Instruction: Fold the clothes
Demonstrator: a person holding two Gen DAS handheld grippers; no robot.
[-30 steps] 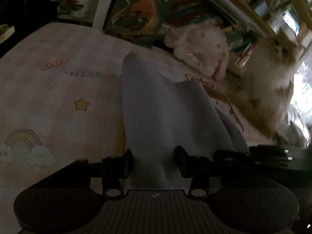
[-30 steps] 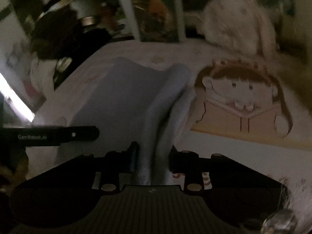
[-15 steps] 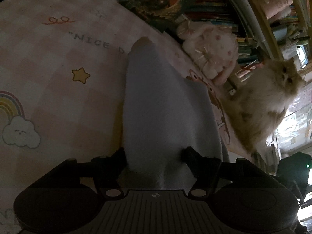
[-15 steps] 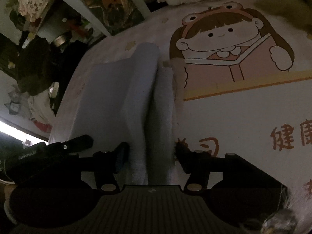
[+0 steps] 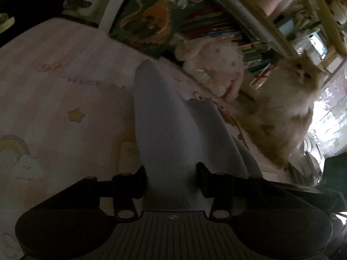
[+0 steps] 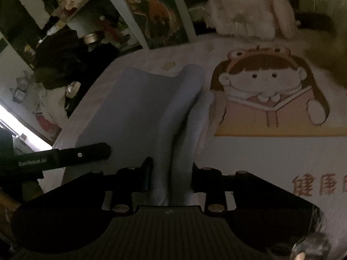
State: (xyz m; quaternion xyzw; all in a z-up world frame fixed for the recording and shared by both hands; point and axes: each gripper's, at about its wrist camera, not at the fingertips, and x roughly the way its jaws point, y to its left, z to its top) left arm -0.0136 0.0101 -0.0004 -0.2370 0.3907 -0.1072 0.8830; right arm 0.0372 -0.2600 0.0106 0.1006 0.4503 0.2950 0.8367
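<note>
Half a second ago both grippers had eased wider around the cloth; now they are closing again. The left gripper [image 5: 171, 172] has a broad bunch of the pale grey garment [image 5: 164, 117] between its jaws, pressed on both sides – the right gripper [image 6: 171, 176] pinches a narrower doubled fold. The garment lies on the cartoon-print play mat [image 6: 271, 156], near edge lifted. It looks like a re-grip, so the fold-over is still ahead. A fluffy cat [image 5: 290, 108] watches from the right.
</note>
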